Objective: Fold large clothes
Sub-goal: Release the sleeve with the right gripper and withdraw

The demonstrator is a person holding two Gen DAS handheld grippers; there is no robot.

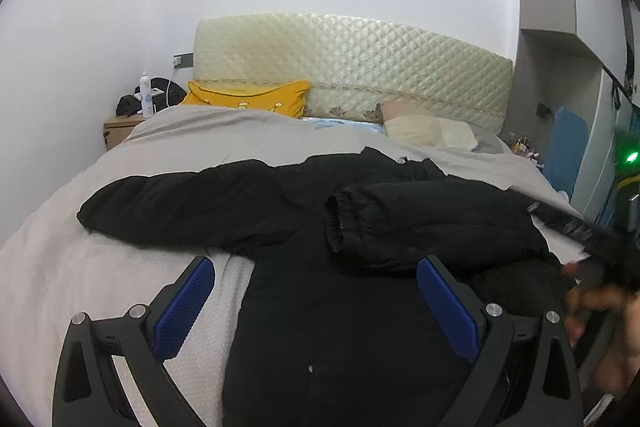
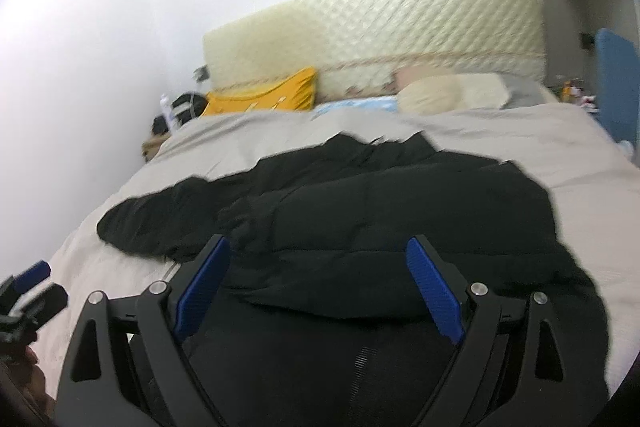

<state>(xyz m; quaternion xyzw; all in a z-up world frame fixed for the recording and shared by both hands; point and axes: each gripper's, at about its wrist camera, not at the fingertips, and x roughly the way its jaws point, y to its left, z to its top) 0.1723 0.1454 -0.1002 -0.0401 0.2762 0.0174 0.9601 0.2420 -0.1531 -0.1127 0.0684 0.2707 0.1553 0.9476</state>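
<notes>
1. Black puffer jacket (image 1: pixel 360 227) lay across the bed (image 1: pixel 60 267) near its foot edge; one sleeve (image 1: pixel 420 223) was folded over the body, the other (image 1: pixel 168 203) stretched toward the bed's left edge.
2. Left gripper (image 1: pixel 316 291) and right gripper (image 2: pixel 318 275) both hung spread wide, w/ nothing held.
3. Risk: puffy fill probably springs back, so the folded sleeve could slide off.
4. Risk: a shallow pinch on slick fabric may slip, dragging the jacket askew.
</notes>
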